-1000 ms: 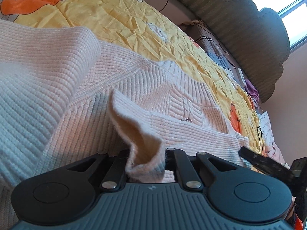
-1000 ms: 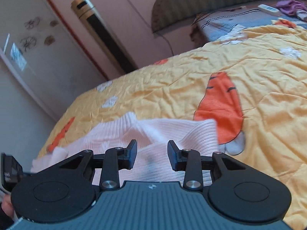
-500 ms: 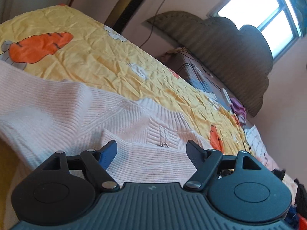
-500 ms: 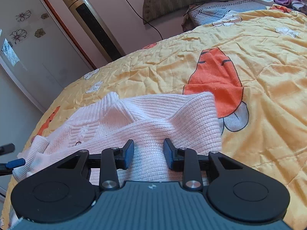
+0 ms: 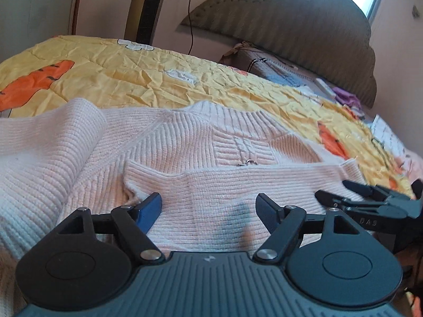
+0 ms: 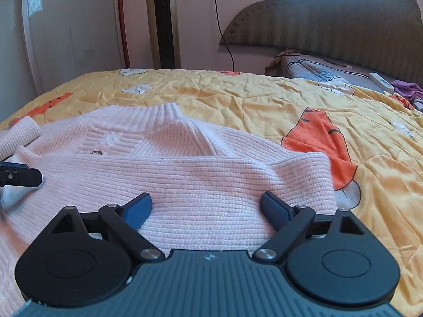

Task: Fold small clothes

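Observation:
A pale pink knitted sweater lies flat on the yellow carrot-print bedspread, collar away from me. One sleeve is folded across its chest, and another folded band lies across it in the right wrist view. My left gripper hovers open just over the folded sleeve, nothing pinched. The jaws of my right gripper are opening, with the knit below them and not pressed by the pads. In each wrist view the other gripper shows at the frame's edge: the right gripper and the left gripper.
A padded headboard and a patterned pillow stand at the far end of the bed. A white remote and a purple cloth lie beside them. A tower fan and a hanging cable are by the wall.
My left gripper let go of the sleeve cuff it was pinching and opened; the sleeve now lies flat. My right gripper's jaws spread wide. Both views have rolled toward level.

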Demonstrator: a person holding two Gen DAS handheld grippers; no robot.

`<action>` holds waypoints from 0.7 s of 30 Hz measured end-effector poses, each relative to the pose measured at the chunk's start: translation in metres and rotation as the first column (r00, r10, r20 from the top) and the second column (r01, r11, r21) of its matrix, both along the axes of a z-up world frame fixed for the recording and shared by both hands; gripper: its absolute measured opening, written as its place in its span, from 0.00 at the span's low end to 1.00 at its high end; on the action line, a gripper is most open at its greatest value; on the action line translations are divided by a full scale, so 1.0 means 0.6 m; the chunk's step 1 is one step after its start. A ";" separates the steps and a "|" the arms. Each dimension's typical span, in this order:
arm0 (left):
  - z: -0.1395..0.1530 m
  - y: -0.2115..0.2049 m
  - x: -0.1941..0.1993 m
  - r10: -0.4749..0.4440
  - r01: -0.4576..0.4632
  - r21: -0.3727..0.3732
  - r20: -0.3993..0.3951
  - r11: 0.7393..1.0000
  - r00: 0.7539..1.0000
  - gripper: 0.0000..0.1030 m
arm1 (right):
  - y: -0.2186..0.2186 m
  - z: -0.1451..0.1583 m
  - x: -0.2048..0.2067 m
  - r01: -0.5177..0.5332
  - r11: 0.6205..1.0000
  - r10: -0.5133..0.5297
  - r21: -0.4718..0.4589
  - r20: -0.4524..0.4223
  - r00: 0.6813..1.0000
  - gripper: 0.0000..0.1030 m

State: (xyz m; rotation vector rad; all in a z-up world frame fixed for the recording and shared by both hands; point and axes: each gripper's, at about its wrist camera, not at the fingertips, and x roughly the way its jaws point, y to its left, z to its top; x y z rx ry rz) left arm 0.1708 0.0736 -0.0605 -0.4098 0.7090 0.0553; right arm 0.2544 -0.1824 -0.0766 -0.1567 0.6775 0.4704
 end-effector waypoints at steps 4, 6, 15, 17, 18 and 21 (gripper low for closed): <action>0.050 0.075 -0.083 0.156 -0.120 -0.234 0.140 0.965 0.978 0.77 | -0.002 0.001 -0.003 -0.001 1.000 0.001 0.010 0.004 1.000 0.87; 0.074 0.131 -0.144 0.319 -0.242 -0.319 0.218 0.916 0.922 0.77 | -0.002 0.001 -0.005 -0.001 1.000 0.000 0.012 0.008 1.000 0.88; 0.030 0.415 -0.291 0.841 -0.674 -0.590 0.016 0.444 0.541 0.77 | -0.002 0.000 -0.008 0.001 1.000 -0.002 0.023 0.011 1.000 0.89; 0.005 0.442 -0.293 0.845 -0.680 -0.625 -0.059 0.384 0.532 0.76 | -0.003 0.000 -0.007 0.001 1.000 -0.001 0.024 0.010 1.000 0.89; -0.003 0.446 -0.293 0.845 -0.689 -0.623 -0.082 0.371 0.529 0.76 | -0.003 0.000 -0.007 0.001 1.000 -0.001 0.027 0.009 1.000 0.89; -0.014 0.440 -0.292 0.832 -0.705 -0.595 -0.105 0.386 0.544 0.76 | -0.003 0.000 -0.007 0.002 1.000 -0.002 0.029 0.009 1.000 0.89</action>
